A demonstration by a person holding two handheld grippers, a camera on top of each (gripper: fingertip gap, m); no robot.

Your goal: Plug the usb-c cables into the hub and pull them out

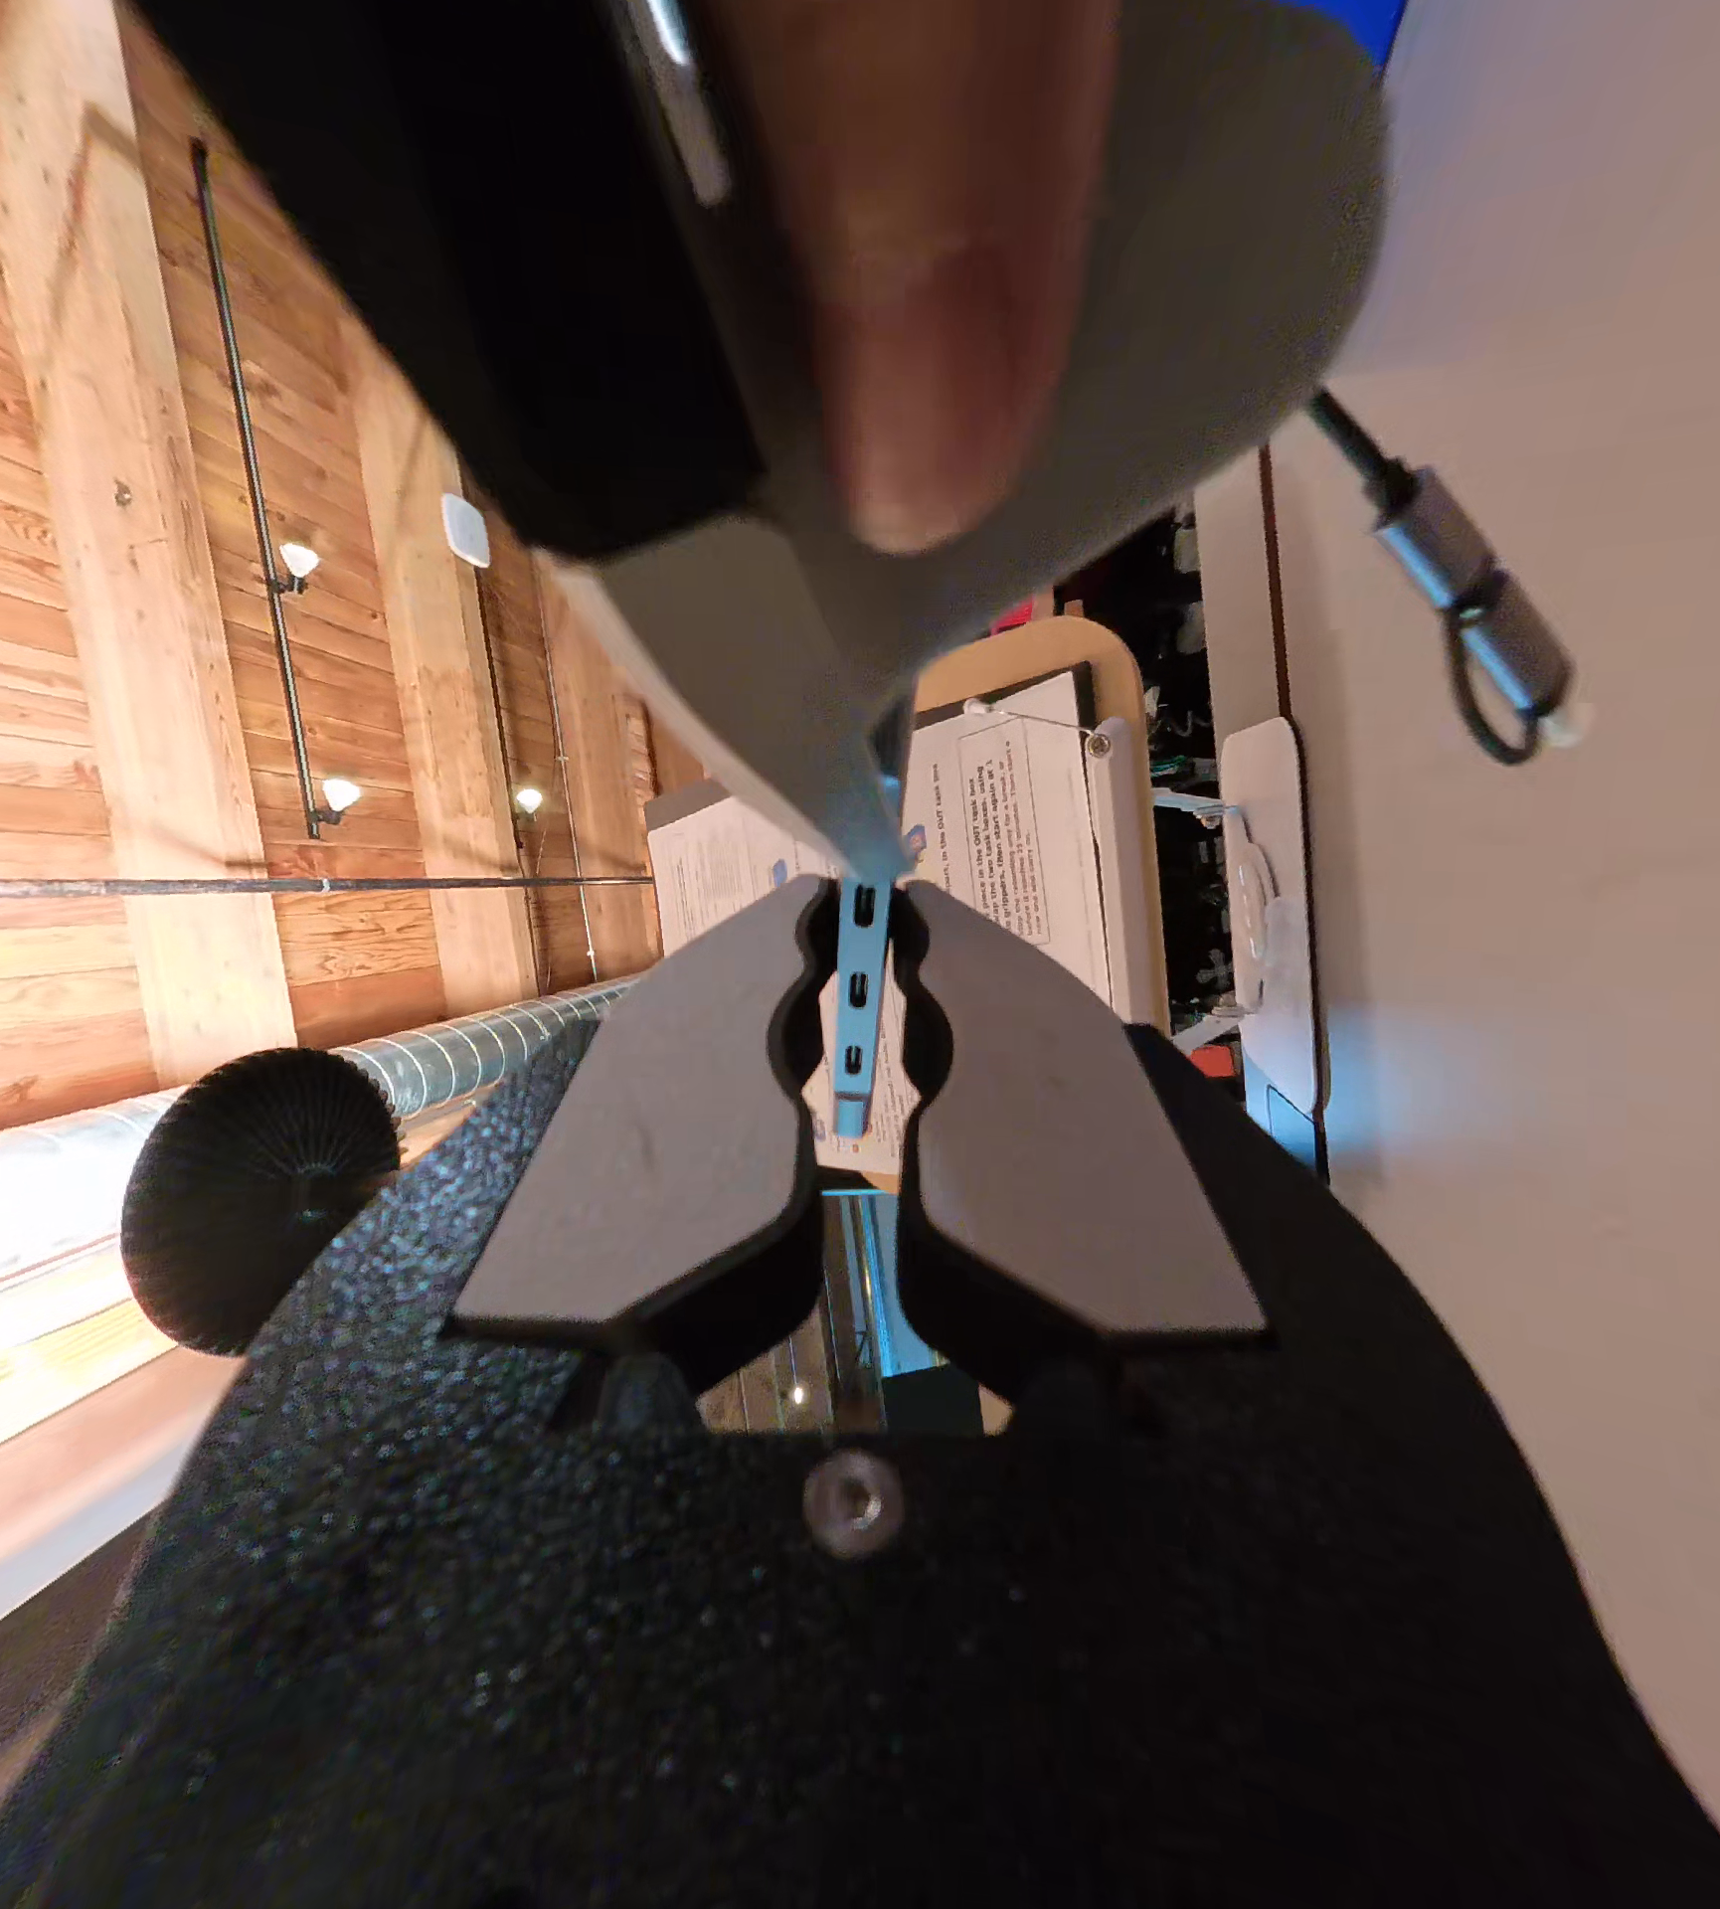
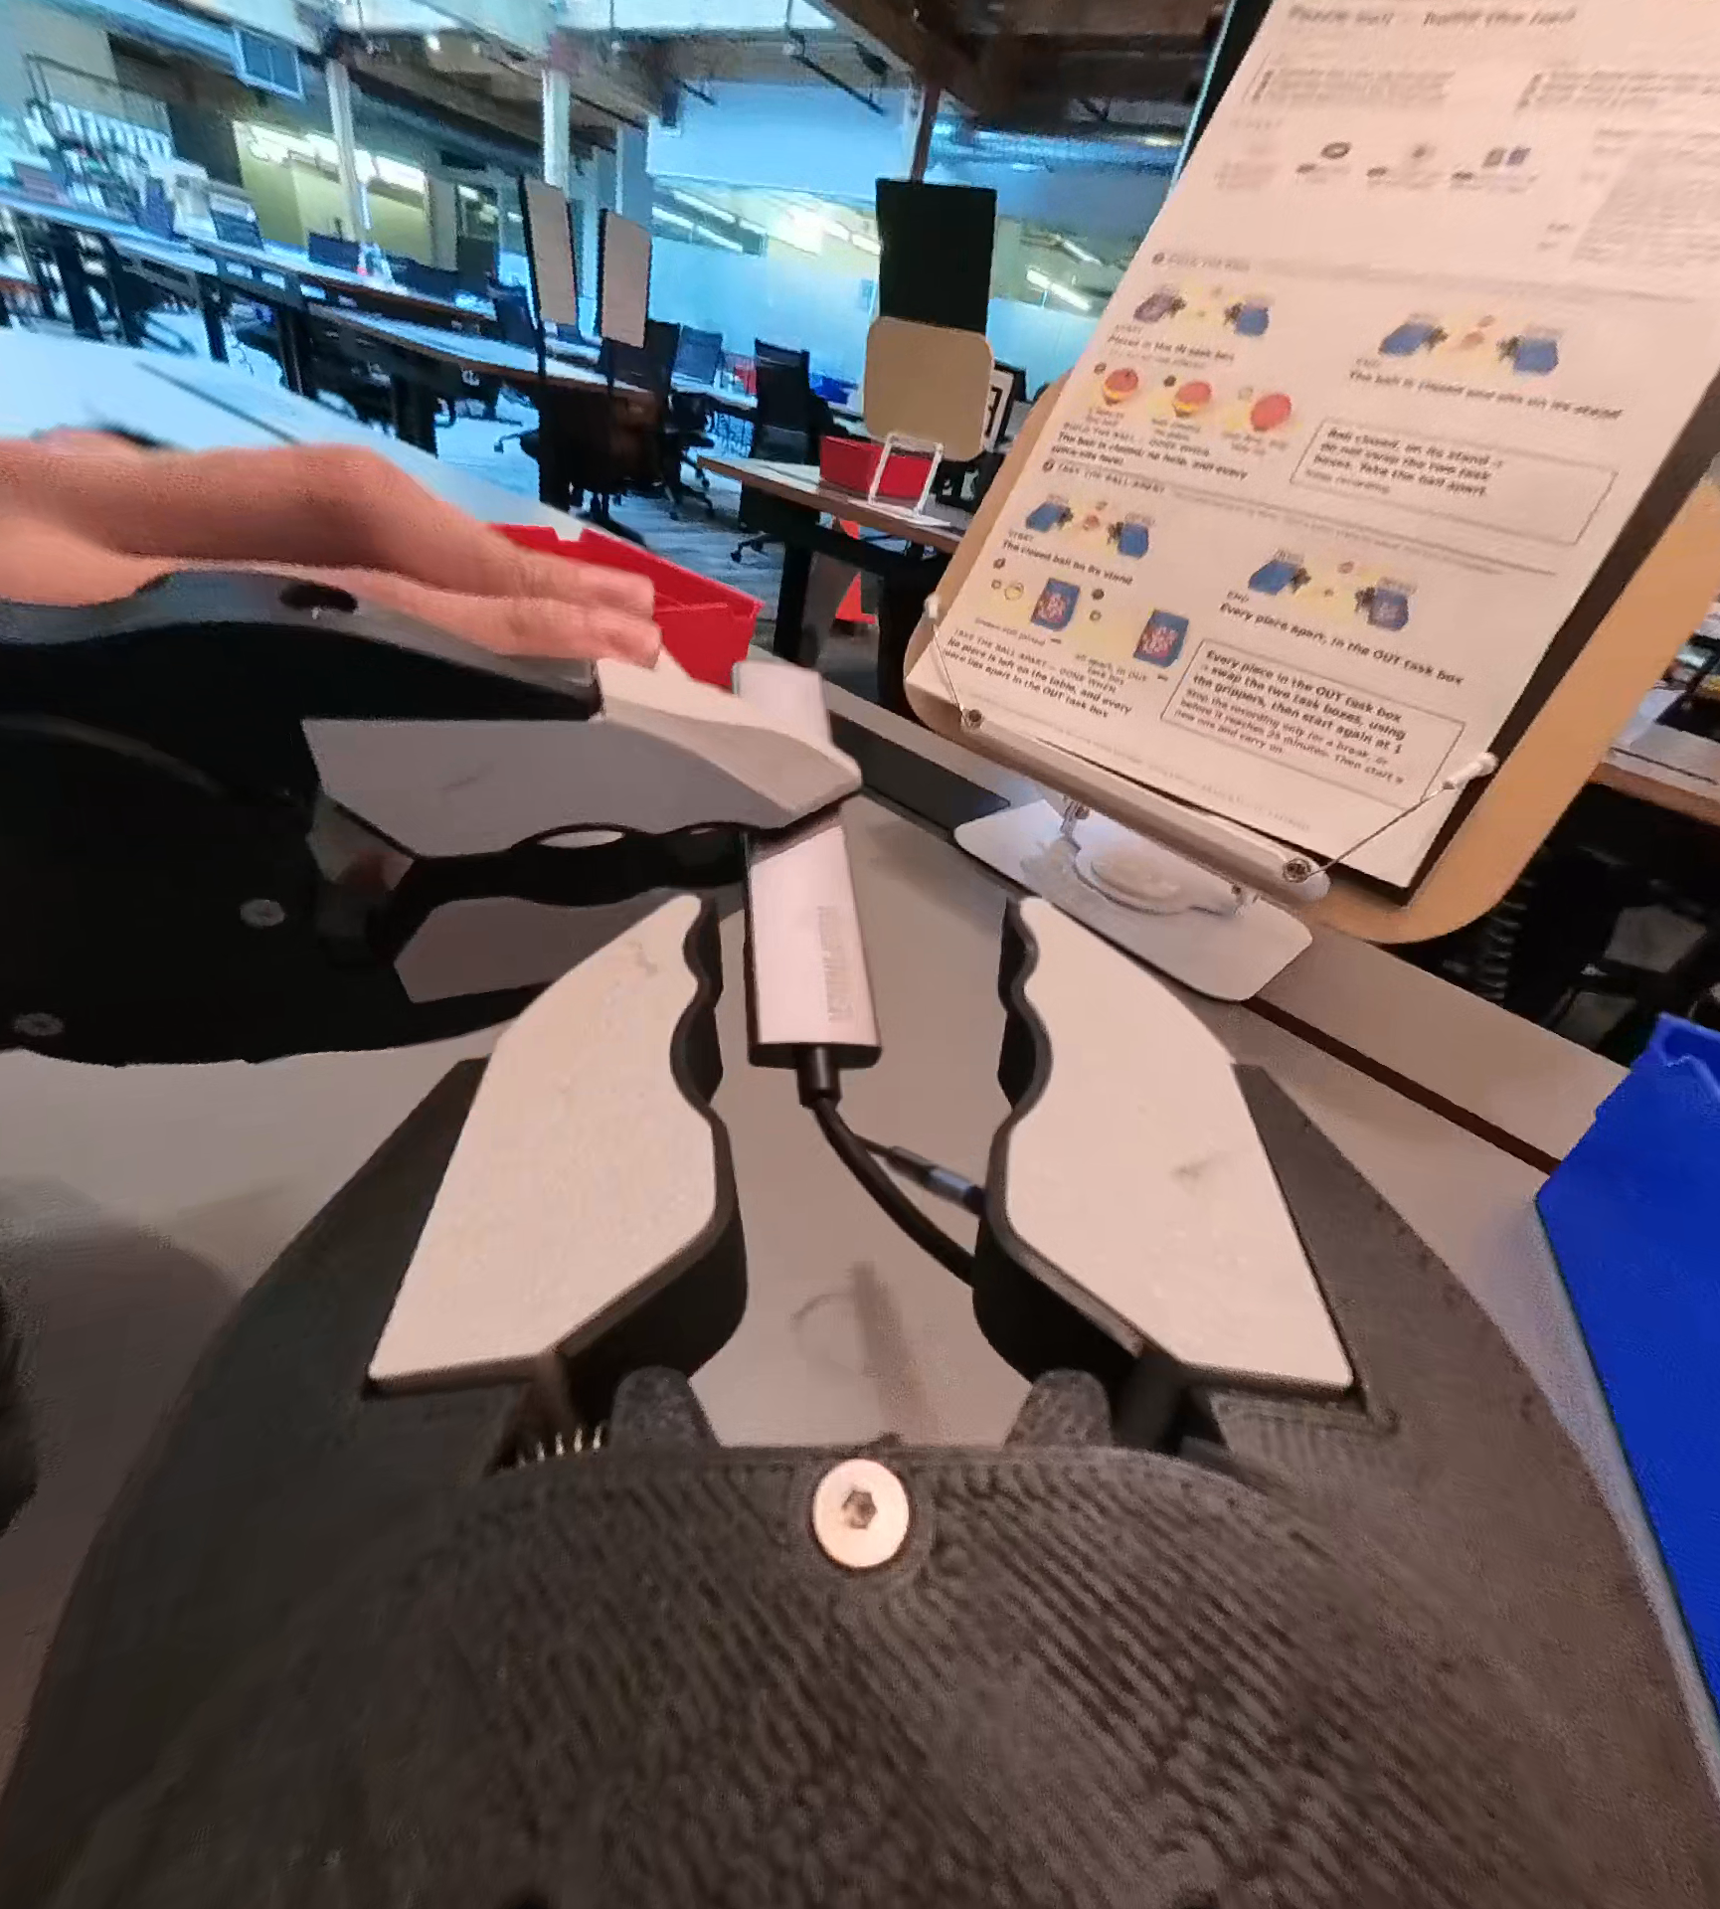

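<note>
The grey hub (image 2: 815, 961) points toward me in the right wrist view. A black cable (image 2: 866, 1147) runs from its near end to a grey plug (image 2: 939, 1188) on the table. My right gripper (image 2: 856, 909) is open, with one finger on each side of the hub, not touching it. My left gripper (image 2: 794, 816) comes in from the left and is shut on the hub's far end. In the left wrist view, my left gripper (image 1: 861, 899) pinches the hub's thin edge (image 1: 858, 992), and its three visible ports are empty. A right-gripper finger (image 1: 1197, 362) looms overhead.
A blue bin (image 2: 1703, 1343) stands at the right and a red bin (image 2: 701, 609) behind the left gripper. An instruction board on a stand (image 2: 1352, 465) rises at the back right. The grey plug with its cable (image 1: 1465, 609) lies on the white table (image 1: 1610, 1136). The grippers are tip to tip, or close to it.
</note>
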